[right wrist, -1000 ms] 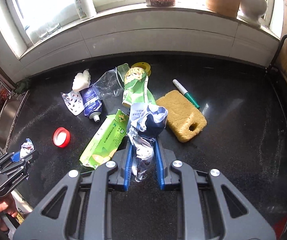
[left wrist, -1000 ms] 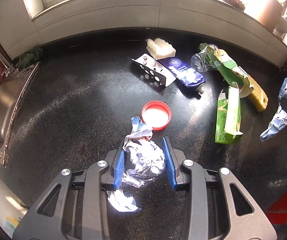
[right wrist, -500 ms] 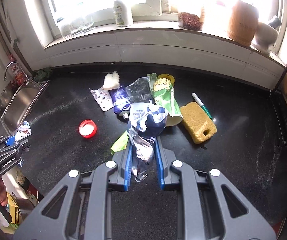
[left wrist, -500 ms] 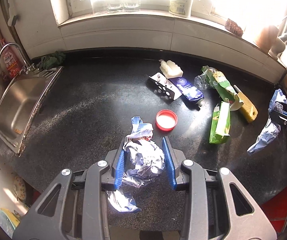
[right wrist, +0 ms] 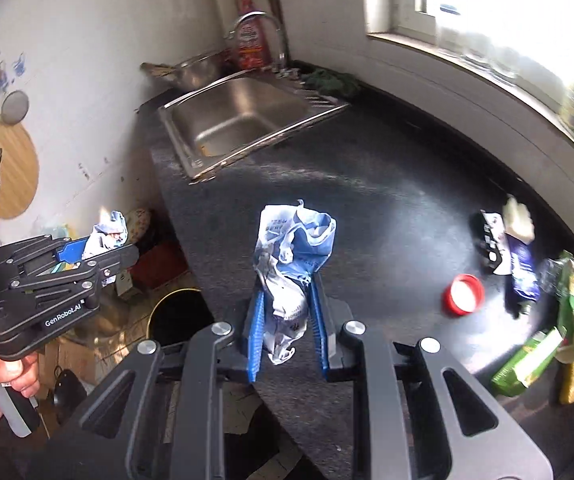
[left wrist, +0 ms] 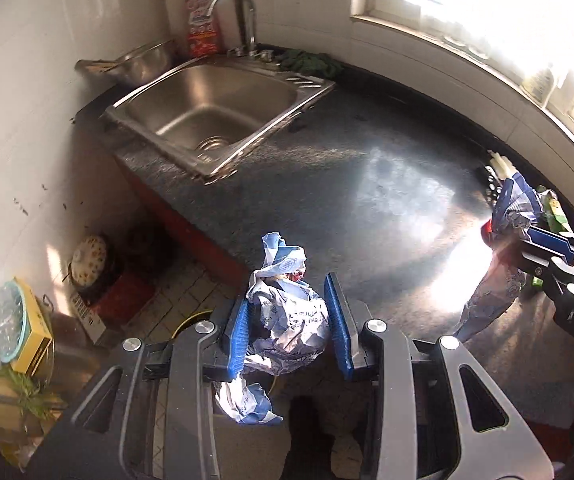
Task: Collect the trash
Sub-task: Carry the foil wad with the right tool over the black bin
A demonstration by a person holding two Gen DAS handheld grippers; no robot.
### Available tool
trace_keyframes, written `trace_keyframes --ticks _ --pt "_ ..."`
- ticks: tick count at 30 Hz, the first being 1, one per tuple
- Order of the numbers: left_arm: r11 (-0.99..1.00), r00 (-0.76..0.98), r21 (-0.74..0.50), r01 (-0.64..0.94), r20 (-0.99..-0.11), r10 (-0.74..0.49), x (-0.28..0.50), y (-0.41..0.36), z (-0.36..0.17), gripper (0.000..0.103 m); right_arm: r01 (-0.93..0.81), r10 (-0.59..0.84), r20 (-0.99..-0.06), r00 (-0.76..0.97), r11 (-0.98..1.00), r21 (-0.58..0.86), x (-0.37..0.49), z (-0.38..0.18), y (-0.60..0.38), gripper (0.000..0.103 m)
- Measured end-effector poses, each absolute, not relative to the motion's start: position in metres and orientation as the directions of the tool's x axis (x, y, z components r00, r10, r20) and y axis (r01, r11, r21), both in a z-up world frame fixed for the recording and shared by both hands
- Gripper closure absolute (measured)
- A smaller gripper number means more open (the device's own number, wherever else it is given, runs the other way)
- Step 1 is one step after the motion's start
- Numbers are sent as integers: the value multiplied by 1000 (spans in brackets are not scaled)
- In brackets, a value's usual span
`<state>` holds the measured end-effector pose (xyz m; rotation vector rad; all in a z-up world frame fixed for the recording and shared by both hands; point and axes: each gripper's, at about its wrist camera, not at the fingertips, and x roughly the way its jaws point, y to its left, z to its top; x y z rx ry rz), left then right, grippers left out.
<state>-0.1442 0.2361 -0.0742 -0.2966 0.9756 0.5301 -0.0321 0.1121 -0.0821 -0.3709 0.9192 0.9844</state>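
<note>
Left gripper pinches crumpled foil wrapper between blue pads, lower centre of frame, past counter edge. Right gripper clamps blue-white wrapper, frame centre, over counter.

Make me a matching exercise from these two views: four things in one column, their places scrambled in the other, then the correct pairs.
Things:
1. crumpled wrapper
2. blue-and-white bag
3. red lid
4. green cloth

Places:
A. flat on the black counter
B. beside the sink, near the faucet
C. clamped in the right gripper
D. clamped in the left gripper

Pairs: 1-D, 2-C, 3-A, 4-B
</note>
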Motion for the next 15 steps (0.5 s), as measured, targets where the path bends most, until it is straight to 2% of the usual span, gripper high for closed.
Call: trace_keyframes --ticks 5,8,12,15 --pt "730 360 -21 -683 -880 311 -221 289 -115 69 -935 554 -831 40 314 165 -100 -122 202 82" --pt "681 327 -37 -732 -896 302 -253 311 -150 68 -957 508 -861 -31 234 173 -128 -159 241 82" --pt "672 319 -75 -737 -915 247 -267 329 -207 68 -968 423 -903 -79 182 171 -147 -211 275 82" --pt "653 349 -157 -741 -920 176 -275 343 -249 68 -971 362 -927 -100 167 170 -152 -244 292 82"
